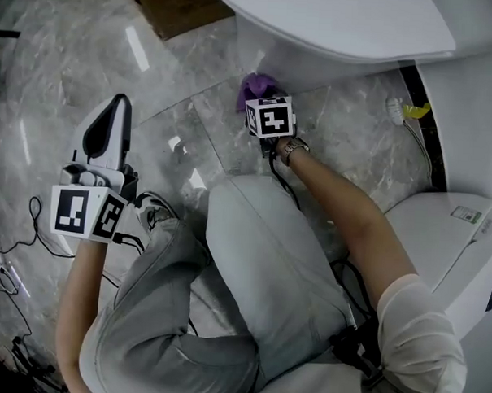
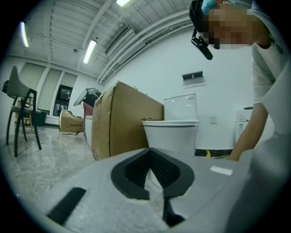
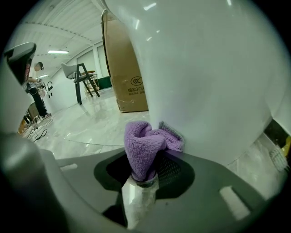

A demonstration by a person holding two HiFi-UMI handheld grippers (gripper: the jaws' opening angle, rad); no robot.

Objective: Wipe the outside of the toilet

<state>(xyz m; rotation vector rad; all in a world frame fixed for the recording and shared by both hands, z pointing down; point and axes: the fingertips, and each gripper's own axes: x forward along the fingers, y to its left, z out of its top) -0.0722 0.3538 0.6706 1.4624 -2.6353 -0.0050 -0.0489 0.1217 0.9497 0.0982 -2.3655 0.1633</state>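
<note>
Glossy grey marble floor [image 1: 73, 62], white walls [image 2: 177, 57], cardboard box [image 2: 122, 123], chair [image 2: 16, 84], strip lights [image 2: 89, 51]

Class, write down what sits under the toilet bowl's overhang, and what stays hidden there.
Under the toilet bowl, a purple cloth, clamped in the right tool, presses against the white base near the grey marble floor. In the head view the bowl covers most of that base.

Floor [image 1: 64, 78] left of the toilet [image 1: 335, 28] is wide open — cardboard box [image 1: 177, 5] crowds the far side, white fixture [image 1: 452, 241] hems in the right.
</note>
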